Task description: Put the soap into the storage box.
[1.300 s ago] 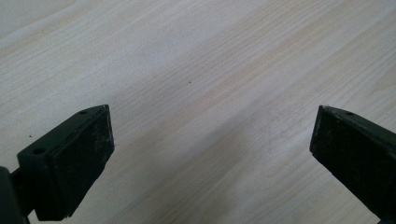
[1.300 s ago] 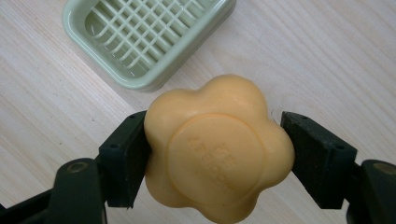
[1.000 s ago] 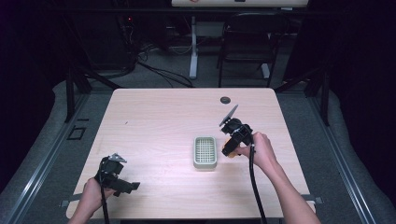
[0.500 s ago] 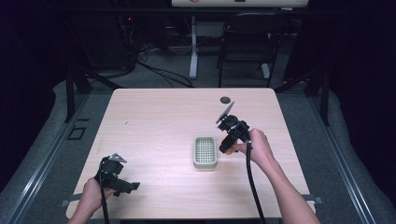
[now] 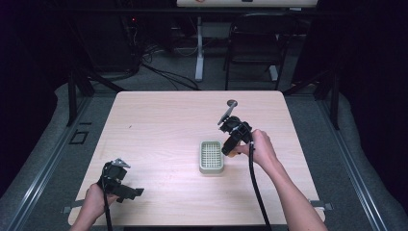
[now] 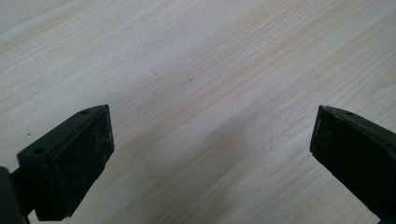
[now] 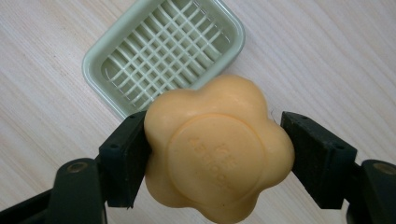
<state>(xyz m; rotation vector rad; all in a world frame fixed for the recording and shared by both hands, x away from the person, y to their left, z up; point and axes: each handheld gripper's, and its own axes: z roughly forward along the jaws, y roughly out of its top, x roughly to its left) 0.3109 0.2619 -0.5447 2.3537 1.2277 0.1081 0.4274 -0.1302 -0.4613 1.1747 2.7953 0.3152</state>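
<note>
Table [image 5: 159, 125]: a pale wood-grain top, seen from above in the high view.
Soap dish [image 5: 211, 157]: a pale green tray with a gridded floor, lying flat right of the table's centre; nothing is seen in it.
Soap [image 7: 217, 149]: an orange, flower-shaped bar with faint embossed lettering, clamped between the right gripper's two jaws and held above the table, just off the dish toward 5 o'clock in the right gripper view.
Right gripper [image 5: 230, 147]: closed on the soap, at about 3 o'clock from the dish.
Left gripper [image 5: 129, 192]: jaws spread wide over bare wood, nothing between them; held at 7 o'clock, near the table's front edge.
Small dark disc [image 5: 232, 103]: at 12 o'clock, near the far edge.
</note>
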